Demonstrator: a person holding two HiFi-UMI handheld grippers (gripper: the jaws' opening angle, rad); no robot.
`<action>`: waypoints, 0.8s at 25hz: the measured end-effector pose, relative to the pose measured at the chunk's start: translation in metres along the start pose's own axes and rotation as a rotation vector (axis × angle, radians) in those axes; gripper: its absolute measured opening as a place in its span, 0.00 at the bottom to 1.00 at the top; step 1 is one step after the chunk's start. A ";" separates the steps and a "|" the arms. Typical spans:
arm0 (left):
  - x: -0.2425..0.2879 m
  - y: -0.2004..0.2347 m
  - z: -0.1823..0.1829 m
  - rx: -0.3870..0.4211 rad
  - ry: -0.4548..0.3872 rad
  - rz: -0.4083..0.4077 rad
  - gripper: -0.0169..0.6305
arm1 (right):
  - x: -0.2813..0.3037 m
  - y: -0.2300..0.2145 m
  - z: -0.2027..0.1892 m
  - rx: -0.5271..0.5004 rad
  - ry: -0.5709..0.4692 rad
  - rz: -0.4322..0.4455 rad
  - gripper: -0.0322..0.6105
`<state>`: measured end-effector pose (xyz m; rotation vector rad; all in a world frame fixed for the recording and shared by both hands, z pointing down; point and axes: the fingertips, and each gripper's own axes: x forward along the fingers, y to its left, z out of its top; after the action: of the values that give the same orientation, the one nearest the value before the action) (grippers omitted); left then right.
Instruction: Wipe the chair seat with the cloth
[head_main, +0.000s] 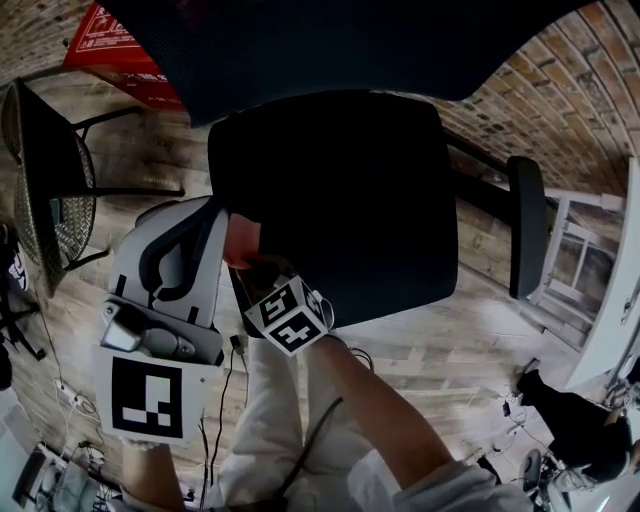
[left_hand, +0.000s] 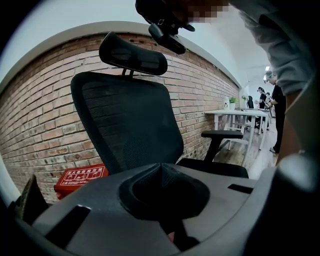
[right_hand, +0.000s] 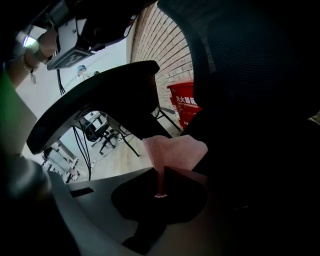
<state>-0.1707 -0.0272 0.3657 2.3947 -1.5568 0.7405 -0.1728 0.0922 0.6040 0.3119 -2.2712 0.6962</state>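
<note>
Cloth (right_hand: 175, 150) in right gripper (right_hand: 159, 194), white-lettered red box (right_hand: 183, 104) behind.

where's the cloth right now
The pink cloth is pinched in the jaws of the right gripper, at the left edge of the chair seat in the head view.

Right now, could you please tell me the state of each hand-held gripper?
Left hand-held gripper: closed, with nothing between its jaws.
Right hand-held gripper: closed, holding the pink cloth.
</note>
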 end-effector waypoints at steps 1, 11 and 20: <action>0.001 -0.001 0.000 -0.002 0.000 -0.001 0.05 | -0.002 -0.003 -0.002 0.001 0.000 -0.010 0.14; 0.017 -0.025 0.008 0.013 -0.004 -0.037 0.05 | -0.047 -0.069 -0.035 0.093 -0.028 -0.193 0.14; 0.033 -0.054 0.018 0.032 -0.005 -0.080 0.05 | -0.100 -0.134 -0.068 0.174 -0.049 -0.359 0.14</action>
<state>-0.1064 -0.0382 0.3733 2.4681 -1.4519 0.7492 -0.0085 0.0223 0.6254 0.8046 -2.1239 0.7005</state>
